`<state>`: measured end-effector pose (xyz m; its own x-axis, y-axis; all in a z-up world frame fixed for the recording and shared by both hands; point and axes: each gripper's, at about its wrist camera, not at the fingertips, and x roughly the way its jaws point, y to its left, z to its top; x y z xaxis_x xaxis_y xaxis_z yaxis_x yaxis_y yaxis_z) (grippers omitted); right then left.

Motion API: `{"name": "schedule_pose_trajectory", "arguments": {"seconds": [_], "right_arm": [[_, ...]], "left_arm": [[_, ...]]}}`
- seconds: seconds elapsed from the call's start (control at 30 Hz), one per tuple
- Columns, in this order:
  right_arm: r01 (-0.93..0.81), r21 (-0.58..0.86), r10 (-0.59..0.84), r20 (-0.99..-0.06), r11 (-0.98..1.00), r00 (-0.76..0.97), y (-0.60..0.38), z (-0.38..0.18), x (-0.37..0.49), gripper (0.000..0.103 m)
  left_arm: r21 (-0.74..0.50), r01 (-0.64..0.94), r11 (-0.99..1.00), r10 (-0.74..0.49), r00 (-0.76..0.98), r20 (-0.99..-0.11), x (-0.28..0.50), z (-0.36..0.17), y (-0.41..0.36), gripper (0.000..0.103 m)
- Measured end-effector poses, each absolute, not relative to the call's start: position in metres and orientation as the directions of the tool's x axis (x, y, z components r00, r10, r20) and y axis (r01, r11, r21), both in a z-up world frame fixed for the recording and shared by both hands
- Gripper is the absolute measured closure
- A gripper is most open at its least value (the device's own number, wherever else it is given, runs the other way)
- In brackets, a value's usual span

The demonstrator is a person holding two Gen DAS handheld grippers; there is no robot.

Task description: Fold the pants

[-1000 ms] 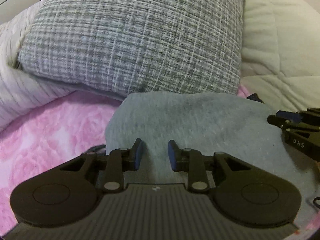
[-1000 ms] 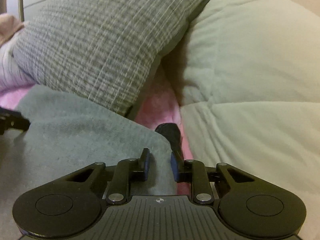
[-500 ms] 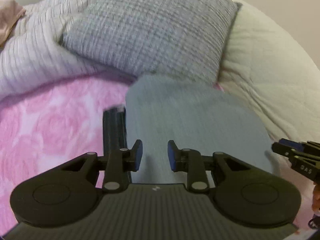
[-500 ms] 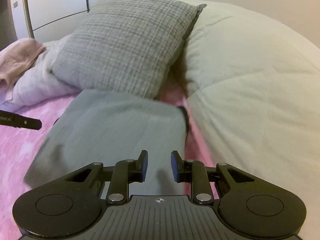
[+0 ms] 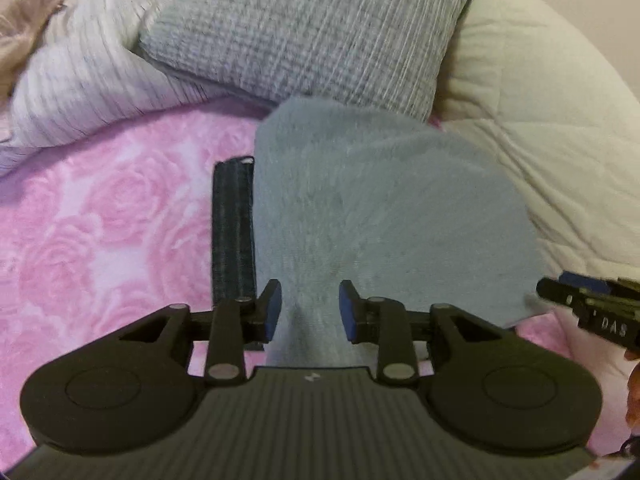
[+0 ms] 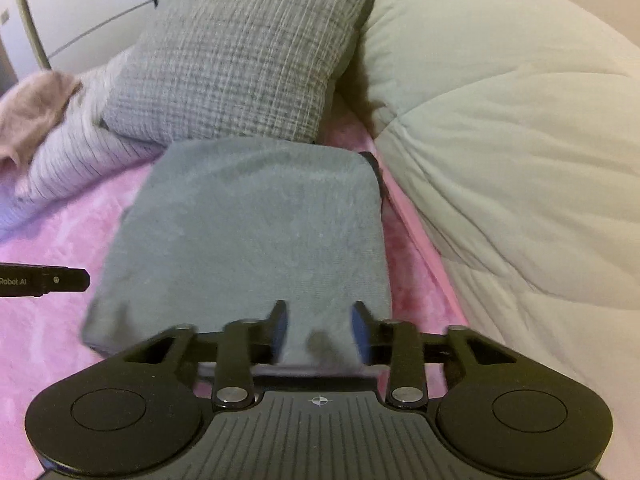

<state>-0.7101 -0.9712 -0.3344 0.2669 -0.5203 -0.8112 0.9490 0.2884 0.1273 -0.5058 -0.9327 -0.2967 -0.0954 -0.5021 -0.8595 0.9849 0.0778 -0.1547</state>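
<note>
The folded grey pants are lying mid-frame on the pink rose blanket; left gripper and right gripper are hovering, jaws released, gripping nothing.

We read "DAS" on the right gripper and "Robot.AI" on the left gripper, nothing else.
</note>
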Motion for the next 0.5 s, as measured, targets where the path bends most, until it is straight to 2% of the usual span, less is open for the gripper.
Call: {"name": "schedule_pose_trajectory", "arguments": {"seconds": [0.03, 0.13, 0.37, 0.5], "right_arm": [[0.948, 0.139, -0.524, -0.806, 0.287, 0.277, -0.966, -0.326, -0.71, 0.05], [0.945, 0.167, -0.521, -0.8, 0.283, 0.297, -0.946, -0.299, -0.711, 0.044], [0.928, 0.255, -0.538, -0.76, 0.27, 0.366, -0.892, -0.227, -0.711, 0.04], [0.922, 0.247, -0.556, -0.741, 0.297, 0.377, -0.856, -0.191, -0.706, 0.039]], "left_arm": [[-0.152, 0.985, 0.083, -0.504, -0.09, -0.859, -0.506, -0.287, -0.929, 0.071], [-0.151, 0.985, 0.082, -0.528, -0.085, -0.845, -0.505, -0.254, -0.91, 0.067], [-0.119, 0.992, 0.046, -0.578, -0.071, -0.813, -0.508, -0.178, -0.862, 0.047], [-0.11, 0.994, 0.007, -0.593, -0.084, -0.801, -0.506, -0.145, -0.829, 0.036]]}}
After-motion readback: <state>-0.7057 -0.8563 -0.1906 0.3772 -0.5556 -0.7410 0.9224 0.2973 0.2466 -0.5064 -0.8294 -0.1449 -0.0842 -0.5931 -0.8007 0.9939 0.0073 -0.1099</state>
